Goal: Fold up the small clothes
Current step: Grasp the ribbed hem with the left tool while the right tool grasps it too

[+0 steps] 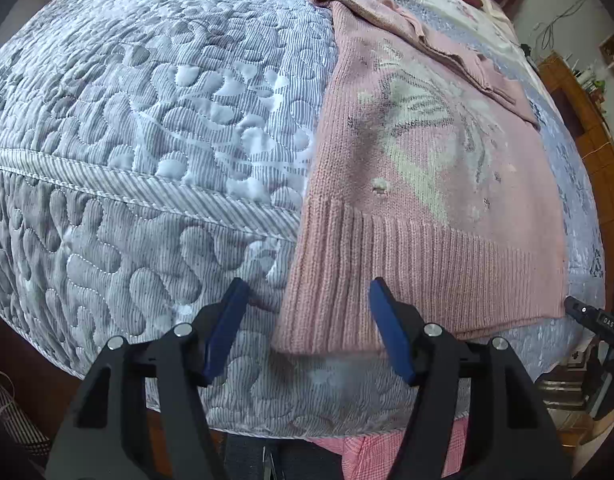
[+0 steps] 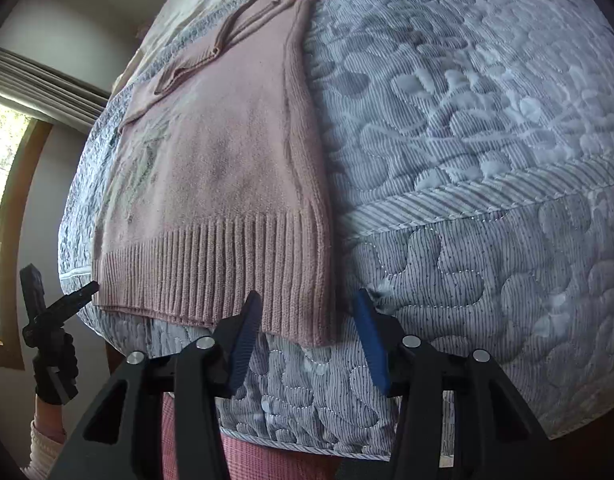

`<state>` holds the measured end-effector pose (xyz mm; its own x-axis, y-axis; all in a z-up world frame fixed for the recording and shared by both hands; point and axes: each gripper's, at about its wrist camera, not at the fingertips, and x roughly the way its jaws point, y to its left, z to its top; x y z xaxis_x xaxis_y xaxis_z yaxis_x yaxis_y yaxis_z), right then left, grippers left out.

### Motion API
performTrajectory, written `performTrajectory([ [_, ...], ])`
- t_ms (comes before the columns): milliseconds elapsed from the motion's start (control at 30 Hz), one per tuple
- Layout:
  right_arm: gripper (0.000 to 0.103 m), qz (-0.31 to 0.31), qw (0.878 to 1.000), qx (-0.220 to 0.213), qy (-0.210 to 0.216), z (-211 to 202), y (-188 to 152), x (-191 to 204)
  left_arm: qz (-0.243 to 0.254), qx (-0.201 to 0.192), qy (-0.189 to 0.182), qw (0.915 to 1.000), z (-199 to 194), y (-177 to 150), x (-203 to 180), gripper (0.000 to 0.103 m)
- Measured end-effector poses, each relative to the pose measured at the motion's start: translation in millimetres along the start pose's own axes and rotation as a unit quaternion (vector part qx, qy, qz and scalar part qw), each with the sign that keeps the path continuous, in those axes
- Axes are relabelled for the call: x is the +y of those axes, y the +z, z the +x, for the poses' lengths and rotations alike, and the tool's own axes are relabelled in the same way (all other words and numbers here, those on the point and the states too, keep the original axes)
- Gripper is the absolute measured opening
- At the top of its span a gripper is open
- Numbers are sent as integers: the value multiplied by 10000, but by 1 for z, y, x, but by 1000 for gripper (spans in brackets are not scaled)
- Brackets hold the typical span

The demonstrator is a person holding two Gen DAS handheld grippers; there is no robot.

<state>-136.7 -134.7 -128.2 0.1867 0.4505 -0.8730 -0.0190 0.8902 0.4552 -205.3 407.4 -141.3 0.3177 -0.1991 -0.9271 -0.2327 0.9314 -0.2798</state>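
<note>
The pink knit sweater (image 1: pixel 419 200) lay on the bed's quilt (image 1: pixel 147 120), sleeves folded in, its ribbed hem (image 1: pixel 387 280) unfolded, while both the left claw (image 1: pixel 309 320) and right claw (image 2: pixel 309 332) stood apart, empty.

A bed is covered by a grey-and-white striped quilted bedspread (image 1: pixel 155 120), stitched in leaf and pebble patterns, with a corded seam along its near edge. A pink knitted sweater (image 1: pixel 427 200) is laid flat on it, its ribbed hem hanging slightly over the near edge.
</note>
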Motion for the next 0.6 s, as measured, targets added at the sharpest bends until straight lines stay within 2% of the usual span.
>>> performTrajectory([
  [100,49,-3,9999,58,95,6,1,3,-133,1,-56,9999,4,2,0,64],
  [200,40,-66,9997,177,153,12,-1,8,-129,22,-103,9999,5,2,-3,56],
  [300,28,-70,9995,238,184,16,-4,9,-126,90,-155,9998,7,3,-7,45],
  [333,19,-50,9993,282,241,17,-4,8,-160,111,-255,9995,7,2,-7,35],
  [367,13,-31,9991,309,291,17,-6,8,-224,145,-388,9989,8,3,-6,24],
  [433,12,-48,9989,311,342,16,-8,9,-355,157,-579,9976,8,1,-3,17],
  [600,11,-29,9970,176,758,0,-6,9,-473,63,-819,9955,-1,-2,-2,15],
])
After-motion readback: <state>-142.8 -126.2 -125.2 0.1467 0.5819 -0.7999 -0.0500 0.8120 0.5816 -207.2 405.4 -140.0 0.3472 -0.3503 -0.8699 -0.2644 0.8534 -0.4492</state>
